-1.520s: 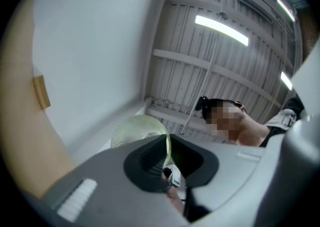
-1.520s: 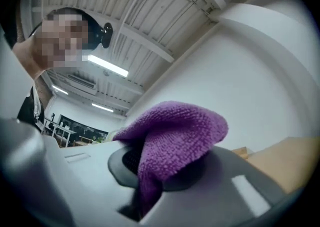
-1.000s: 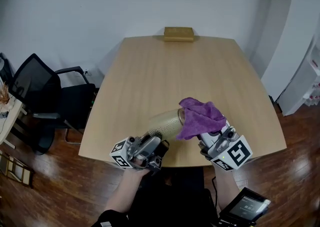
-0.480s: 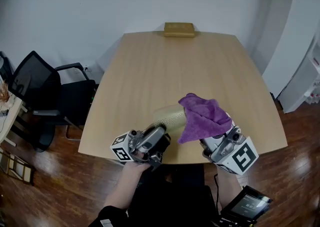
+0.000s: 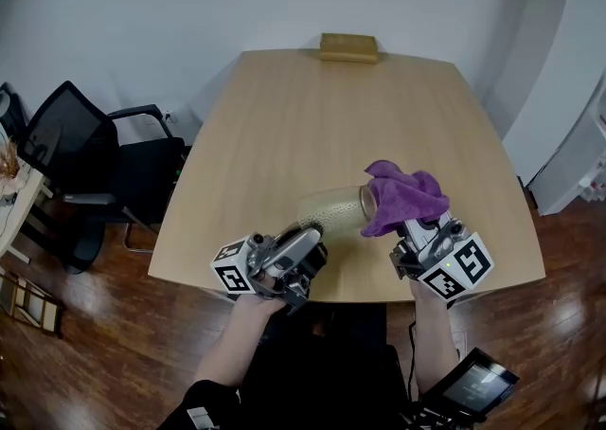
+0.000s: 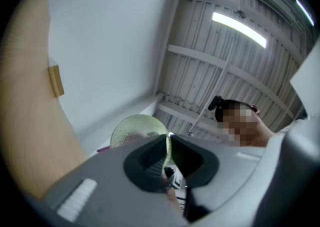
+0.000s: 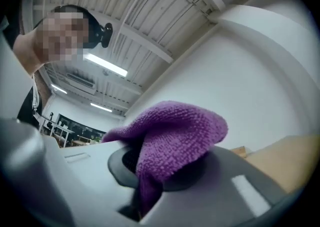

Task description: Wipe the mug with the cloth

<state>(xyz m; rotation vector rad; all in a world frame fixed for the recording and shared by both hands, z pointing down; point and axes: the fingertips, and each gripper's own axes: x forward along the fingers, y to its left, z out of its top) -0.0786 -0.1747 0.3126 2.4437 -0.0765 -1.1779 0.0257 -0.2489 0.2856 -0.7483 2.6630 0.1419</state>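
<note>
Nearest, the left gripper (image 5: 305,250) pinches the thin rim of the glass mug (image 5: 331,213) (hard, slippery, breakable, so grip there gently), held sideways above the table (image 5: 312,116), while the right gripper (image 5: 413,232) squeezes the soft, light cloth (image 5: 402,196) touching its far end.

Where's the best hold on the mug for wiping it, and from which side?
Probably its thin wall at the near end, coming from the near side, as the left tool does, pinching that edge. The mug is held sideways, so that leaves its body and far end bare for the cloth in the right tool.
</note>
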